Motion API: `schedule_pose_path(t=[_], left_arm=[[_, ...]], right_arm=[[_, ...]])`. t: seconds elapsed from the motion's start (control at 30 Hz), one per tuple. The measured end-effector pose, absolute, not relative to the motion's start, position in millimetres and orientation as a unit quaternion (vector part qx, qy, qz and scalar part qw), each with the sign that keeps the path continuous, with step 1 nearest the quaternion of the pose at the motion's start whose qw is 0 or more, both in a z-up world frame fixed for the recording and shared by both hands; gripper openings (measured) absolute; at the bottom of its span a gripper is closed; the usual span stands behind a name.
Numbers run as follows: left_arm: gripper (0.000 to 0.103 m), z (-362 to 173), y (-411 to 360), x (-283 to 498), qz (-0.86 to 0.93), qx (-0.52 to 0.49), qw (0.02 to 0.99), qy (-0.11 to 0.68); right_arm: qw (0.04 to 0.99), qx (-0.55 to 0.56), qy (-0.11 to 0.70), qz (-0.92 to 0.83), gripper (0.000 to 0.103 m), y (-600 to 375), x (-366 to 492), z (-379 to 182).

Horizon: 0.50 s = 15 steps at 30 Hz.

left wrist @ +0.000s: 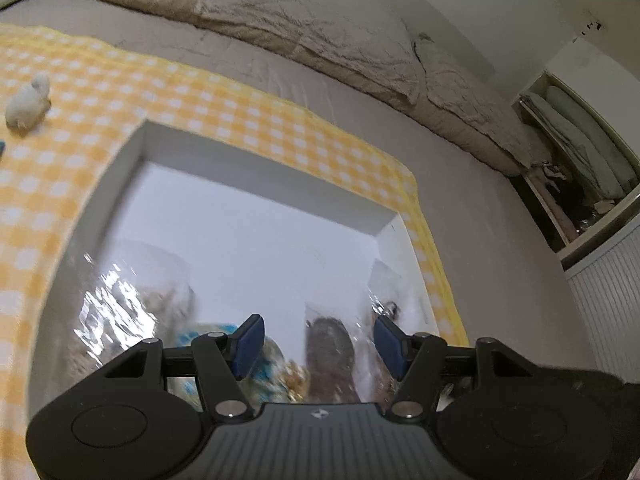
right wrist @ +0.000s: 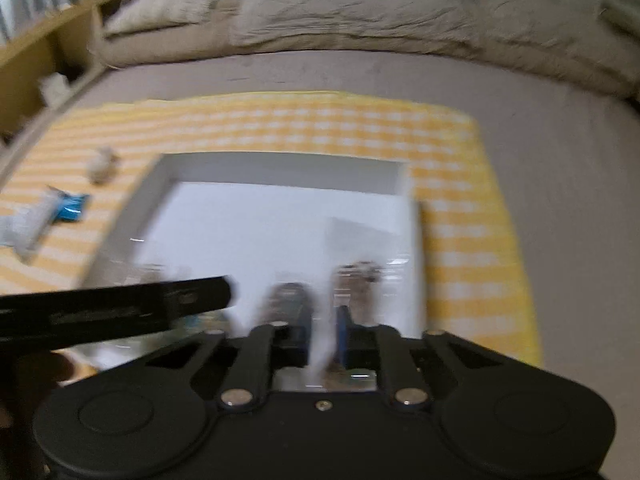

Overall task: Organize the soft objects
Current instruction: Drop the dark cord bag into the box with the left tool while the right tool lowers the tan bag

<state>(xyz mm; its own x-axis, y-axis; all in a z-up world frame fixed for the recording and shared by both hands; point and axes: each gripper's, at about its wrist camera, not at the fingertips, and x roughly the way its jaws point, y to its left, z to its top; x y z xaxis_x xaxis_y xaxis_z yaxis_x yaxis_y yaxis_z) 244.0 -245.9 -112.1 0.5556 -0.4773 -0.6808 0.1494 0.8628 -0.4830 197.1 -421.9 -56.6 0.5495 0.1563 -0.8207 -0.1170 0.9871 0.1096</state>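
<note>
A white shallow box sits on a yellow checked cloth. Several soft toys in clear plastic bags lie in its near part: a crinkly bag, a blue-patterned one and a brown one. My left gripper is open above them and empty. My right gripper is shut on the edge of a clear plastic bag over the box. A white plush lies on the cloth left of the box.
A blue and white packet lies on the cloth at the left. Beige pillows line the far side of the grey bed. A wooden shelf stands left, a cabinet right. The left gripper's body crosses the right view.
</note>
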Motion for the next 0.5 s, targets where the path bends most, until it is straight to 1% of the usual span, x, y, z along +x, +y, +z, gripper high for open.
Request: schedule_pose_path(t=[0.1,0.23,0.4,0.5], left_arm=[[0.061,-109,-238,248,-0.176,-0.188,0.864,0.432],[0.061,-110,-232,251,-0.175,-0.184,0.862,0.438],[0.061,-115,-235,254,-0.179,-0.156,0.861,0.449],[0.061,-117,-234,256,-0.181,-0.15,0.859,0.454]], right_arm=[[0.856,-0.005,0.504,0.113,0.007,-401,204,-70],[0.837,-0.065,0.535,0.095,0.006,-381,216,-97],[0.833,-0.091,0.54,0.08,0.007,-372,225,-112],[0.845,-0.069,0.524,0.087,0.007,-380,227,-96]])
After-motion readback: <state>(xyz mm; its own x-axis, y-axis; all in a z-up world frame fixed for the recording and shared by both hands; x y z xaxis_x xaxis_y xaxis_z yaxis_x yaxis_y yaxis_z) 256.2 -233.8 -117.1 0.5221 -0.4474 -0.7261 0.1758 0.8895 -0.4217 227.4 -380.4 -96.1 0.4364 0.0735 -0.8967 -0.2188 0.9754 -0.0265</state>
